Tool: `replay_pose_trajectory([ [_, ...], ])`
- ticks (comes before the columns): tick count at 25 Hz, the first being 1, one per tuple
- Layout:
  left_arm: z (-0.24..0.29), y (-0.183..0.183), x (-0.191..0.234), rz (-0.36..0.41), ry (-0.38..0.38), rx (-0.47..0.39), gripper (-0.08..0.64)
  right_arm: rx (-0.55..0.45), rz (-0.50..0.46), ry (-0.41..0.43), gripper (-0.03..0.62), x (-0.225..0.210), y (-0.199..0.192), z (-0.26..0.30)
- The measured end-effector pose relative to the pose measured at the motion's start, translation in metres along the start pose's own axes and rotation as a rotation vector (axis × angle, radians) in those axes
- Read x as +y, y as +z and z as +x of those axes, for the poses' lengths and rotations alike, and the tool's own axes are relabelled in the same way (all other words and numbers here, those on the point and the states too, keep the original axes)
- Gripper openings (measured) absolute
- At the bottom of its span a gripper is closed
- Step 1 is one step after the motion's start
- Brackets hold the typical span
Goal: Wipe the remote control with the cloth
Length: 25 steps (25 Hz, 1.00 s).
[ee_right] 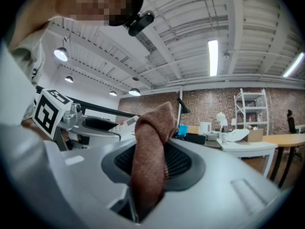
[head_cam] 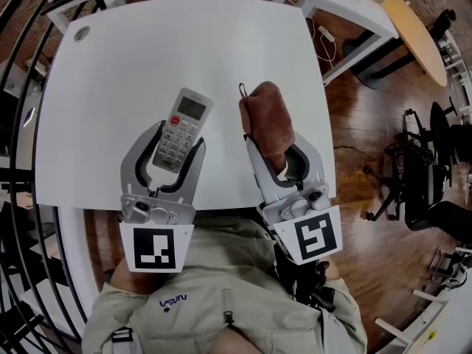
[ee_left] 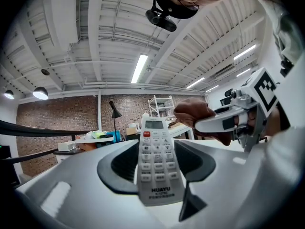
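Note:
My left gripper (head_cam: pixel 171 144) is shut on a white remote control (head_cam: pixel 181 130) with a red button and small screen; the remote juts forward over the white table (head_cam: pixel 110 72). In the left gripper view the remote (ee_left: pixel 156 159) lies between the jaws, buttons facing up. My right gripper (head_cam: pixel 269 139) is shut on a bunched brown cloth (head_cam: pixel 268 120), which stands up between the jaws (ee_right: pixel 150 151). The two grippers are side by side, a little apart, near the table's front edge. From the left gripper view the cloth (ee_left: pixel 193 112) and right gripper (ee_left: pixel 224 120) show at the right.
Another white table (head_cam: pixel 346 2) and a wooden tabletop (head_cam: pixel 417 28) stand at the back right. Black office chairs (head_cam: pixel 424 175) sit on the wooden floor at the right. A cable and plug (head_cam: pixel 327 35) hang between the tables. A black railing (head_cam: pixel 18 87) curves along the left.

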State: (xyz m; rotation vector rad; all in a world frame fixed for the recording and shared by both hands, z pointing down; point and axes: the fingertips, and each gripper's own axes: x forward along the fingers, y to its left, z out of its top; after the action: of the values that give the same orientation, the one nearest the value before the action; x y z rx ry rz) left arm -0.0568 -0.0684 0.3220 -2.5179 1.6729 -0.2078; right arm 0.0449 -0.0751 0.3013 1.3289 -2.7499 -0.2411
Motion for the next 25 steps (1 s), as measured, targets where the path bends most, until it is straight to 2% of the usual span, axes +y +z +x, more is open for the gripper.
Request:
replay_pose_trajectory([
  [7,0.001,-0.007,-0.013,0.136,-0.05,0.041,0.242,0.003,0.02,0.004,0.127,0.006,0.002,0.004],
  [17,0.004,-0.003,-0.02,0.258,-0.042,0.023,0.242,0.063,-0.081,0.059,0.127,0.027,-0.005,0.011],
  [19,0.005,-0.003,-0.019,0.278,-0.035,0.025,0.242,0.109,-0.127,0.088,0.127,0.035,-0.013,0.011],
  [22,0.007,-0.003,-0.017,0.313,-0.024,0.026,0.242,0.195,-0.248,0.166,0.127,0.05,-0.025,0.011],
  [25,0.009,-0.004,-0.013,0.351,-0.014,0.029,0.242,0.201,-0.401,0.228,0.127,0.062,-0.026,0.013],
])
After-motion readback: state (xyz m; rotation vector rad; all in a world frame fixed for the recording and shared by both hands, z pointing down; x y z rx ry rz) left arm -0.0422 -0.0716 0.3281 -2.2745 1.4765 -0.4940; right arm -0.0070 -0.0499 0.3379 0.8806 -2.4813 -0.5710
